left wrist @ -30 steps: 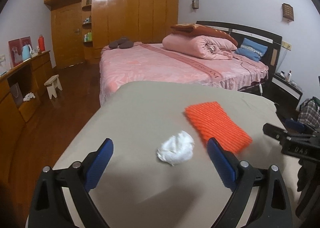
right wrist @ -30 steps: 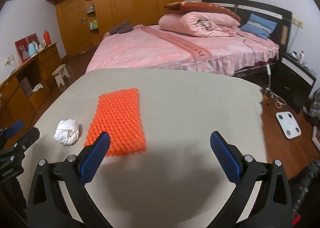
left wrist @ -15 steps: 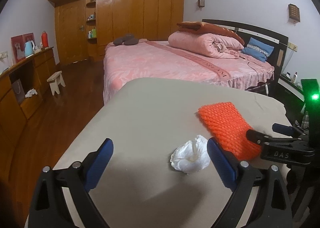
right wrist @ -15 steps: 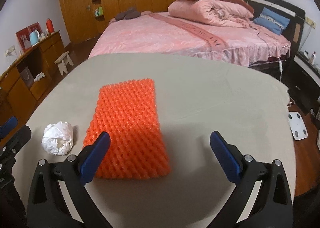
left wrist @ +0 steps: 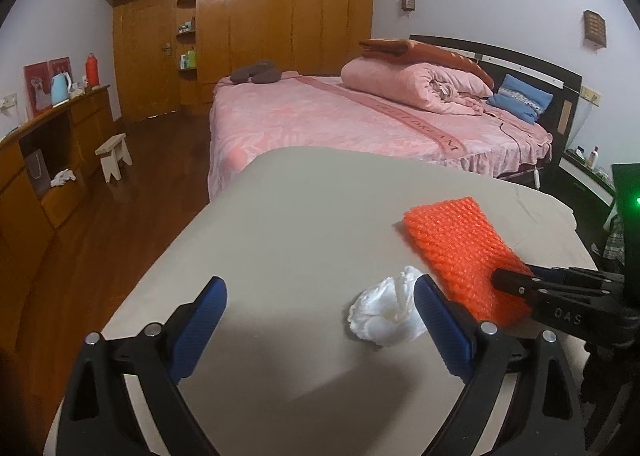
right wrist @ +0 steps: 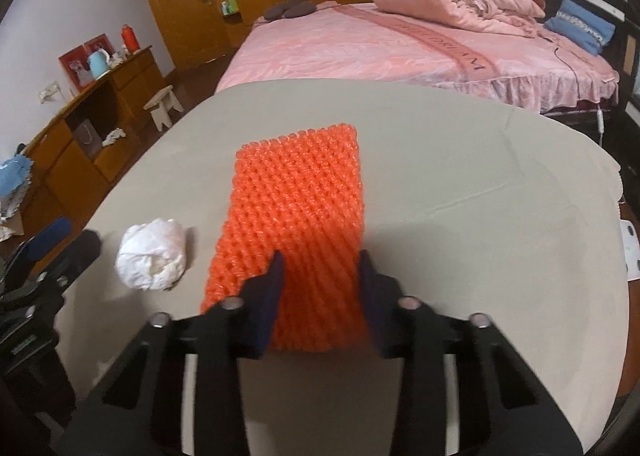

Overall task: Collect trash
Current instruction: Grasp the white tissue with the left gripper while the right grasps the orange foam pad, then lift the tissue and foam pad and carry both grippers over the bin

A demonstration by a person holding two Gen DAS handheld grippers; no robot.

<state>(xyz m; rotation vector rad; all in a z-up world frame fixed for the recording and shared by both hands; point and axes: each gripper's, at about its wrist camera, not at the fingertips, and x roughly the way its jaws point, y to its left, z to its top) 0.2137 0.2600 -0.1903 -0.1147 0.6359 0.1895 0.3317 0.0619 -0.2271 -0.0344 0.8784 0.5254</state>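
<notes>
- The right gripper (right wrist: 320,276) has just been closing; its blue pads pinch the near end of the orange foam net (right wrist: 298,208), a knobbly mesh rectangle.
- The left gripper (left wrist: 320,320) gapes wide, its right finger touching a crumpled white tissue (left wrist: 386,312).
- Both lie on the smooth beige table (left wrist: 300,216).

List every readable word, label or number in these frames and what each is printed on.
"DAS": white letters on the black body of the right tool, seen from the left wrist view.
Lettering along the darker pink band of the bedspread: present, but too distorted to read with confidence.
Red pictures on the sideboard: no text legible.
Nothing else readable.
</notes>
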